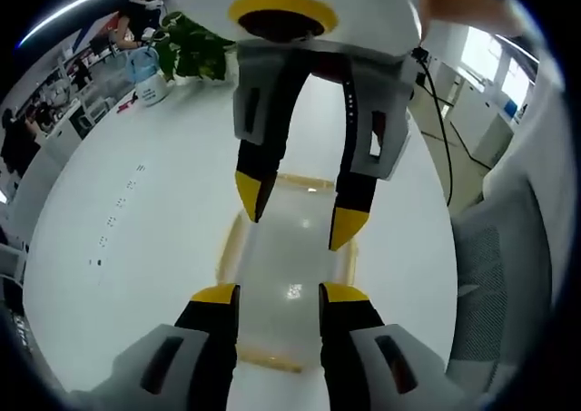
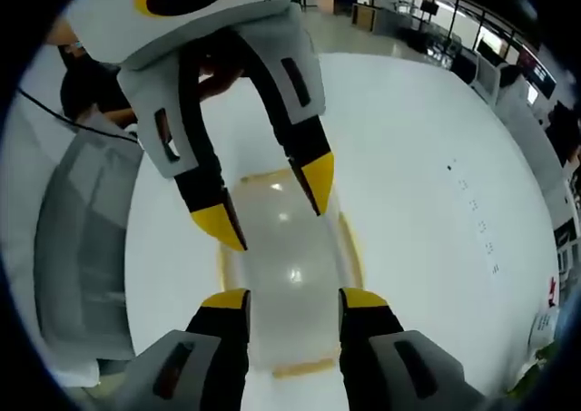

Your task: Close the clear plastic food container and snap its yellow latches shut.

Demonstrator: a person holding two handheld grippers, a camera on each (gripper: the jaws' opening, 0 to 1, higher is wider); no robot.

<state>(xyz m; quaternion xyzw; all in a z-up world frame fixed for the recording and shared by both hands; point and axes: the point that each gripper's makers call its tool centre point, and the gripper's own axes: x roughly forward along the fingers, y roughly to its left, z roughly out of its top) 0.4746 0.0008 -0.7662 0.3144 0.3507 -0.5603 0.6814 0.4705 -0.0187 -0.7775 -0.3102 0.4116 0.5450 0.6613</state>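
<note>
Left gripper view: both grippers, left (image 1: 278, 293) and right (image 1: 296, 219), hang wide open over the container (image 1: 289, 275) on the table (image 1: 136, 239).

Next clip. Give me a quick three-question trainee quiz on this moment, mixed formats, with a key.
1. True or false: the left gripper has its fingers shut on a yellow latch.
2. Multiple choice: the clear container rests on A) a chair seat, B) the white table, C) the floor.
3. Short answer: what plant-like thing stands at the table's far end in the left gripper view?

Key
1. False. Both its fingers are apart above the lid, gripping nothing; the right gripper is open too.
2. B.
3. A green leafy plant, beside a clear water bottle.
</note>
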